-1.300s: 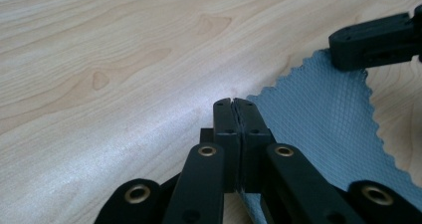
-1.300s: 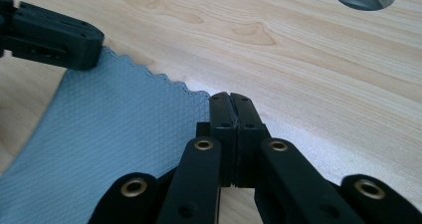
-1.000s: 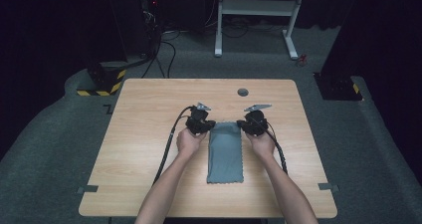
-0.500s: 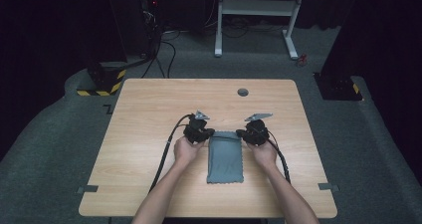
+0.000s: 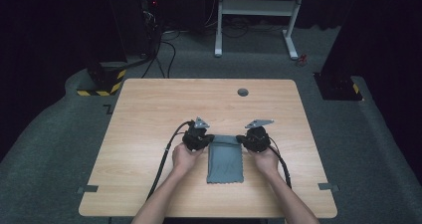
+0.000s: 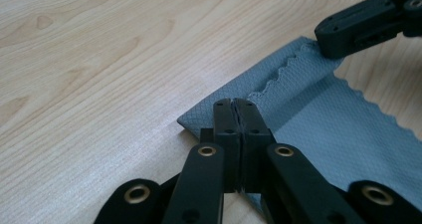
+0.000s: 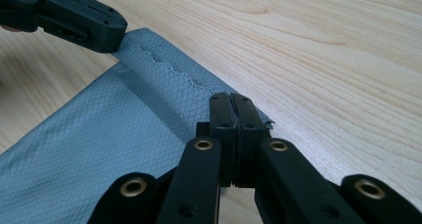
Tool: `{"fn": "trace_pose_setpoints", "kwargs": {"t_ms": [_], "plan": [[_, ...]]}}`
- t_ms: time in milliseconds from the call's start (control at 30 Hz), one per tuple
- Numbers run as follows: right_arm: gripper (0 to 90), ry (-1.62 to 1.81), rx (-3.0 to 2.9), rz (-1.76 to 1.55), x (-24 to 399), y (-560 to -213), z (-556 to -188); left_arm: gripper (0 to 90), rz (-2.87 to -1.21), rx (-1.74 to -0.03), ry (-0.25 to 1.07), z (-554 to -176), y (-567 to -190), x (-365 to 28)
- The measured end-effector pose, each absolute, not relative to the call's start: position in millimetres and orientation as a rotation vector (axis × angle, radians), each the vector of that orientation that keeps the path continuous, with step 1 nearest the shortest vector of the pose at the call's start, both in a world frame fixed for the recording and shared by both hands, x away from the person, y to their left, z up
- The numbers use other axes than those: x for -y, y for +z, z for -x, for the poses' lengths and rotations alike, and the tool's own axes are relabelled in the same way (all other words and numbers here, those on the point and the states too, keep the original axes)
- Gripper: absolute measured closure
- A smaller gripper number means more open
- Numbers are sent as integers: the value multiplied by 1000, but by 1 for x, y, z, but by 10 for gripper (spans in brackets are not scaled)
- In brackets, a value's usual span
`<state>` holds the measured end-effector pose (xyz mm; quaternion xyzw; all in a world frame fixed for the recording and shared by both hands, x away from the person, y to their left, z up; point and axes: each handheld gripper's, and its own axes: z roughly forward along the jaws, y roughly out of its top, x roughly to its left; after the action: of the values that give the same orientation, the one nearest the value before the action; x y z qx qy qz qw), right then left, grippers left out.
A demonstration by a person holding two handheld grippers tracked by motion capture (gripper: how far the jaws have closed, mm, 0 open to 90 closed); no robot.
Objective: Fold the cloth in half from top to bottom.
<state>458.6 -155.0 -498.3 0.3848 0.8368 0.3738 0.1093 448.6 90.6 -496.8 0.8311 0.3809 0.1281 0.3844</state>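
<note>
Cloth (image 5: 225, 159), grey, diamond-weave, scalloped edge: lies flat on the table (image 5: 149, 114) between your two hands, its far end doubled over toward you. Left gripper (image 5: 206, 140): jaws pressed together on the folded corner at its side, fabric running off to the right of the tips in the left gripper view (image 6: 234, 104). Right gripper (image 5: 245, 140): jaws likewise clamped on the opposite folded corner (image 7: 231, 100), fabric spreading left of the tips. Change noted: against the two earlier high views, both of your hands have drawn back toward the near table edge together, and the cloth's far end has come with them, so the visible length is shorter than it was a second ago. Meaning, as a judgement: you are mid-fold, carrying the far edge over the near part. How much fabric sits between each pair of pads is hard to read; it looks like a two-layer pinch. Remaining: bring the scalloped edge (image 6: 293, 69) level with the near hem, then release.
</note>
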Motion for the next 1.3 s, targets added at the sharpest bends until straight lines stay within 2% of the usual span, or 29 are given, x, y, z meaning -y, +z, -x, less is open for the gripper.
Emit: {"fn": "trace_pose_setpoints", "kwargs": {"t_ms": [1300], "plan": [[897, 1171, -2483, -1056, 165, -499, -414, 889, -2132, -893, 266, -407, -500, -94]]}}
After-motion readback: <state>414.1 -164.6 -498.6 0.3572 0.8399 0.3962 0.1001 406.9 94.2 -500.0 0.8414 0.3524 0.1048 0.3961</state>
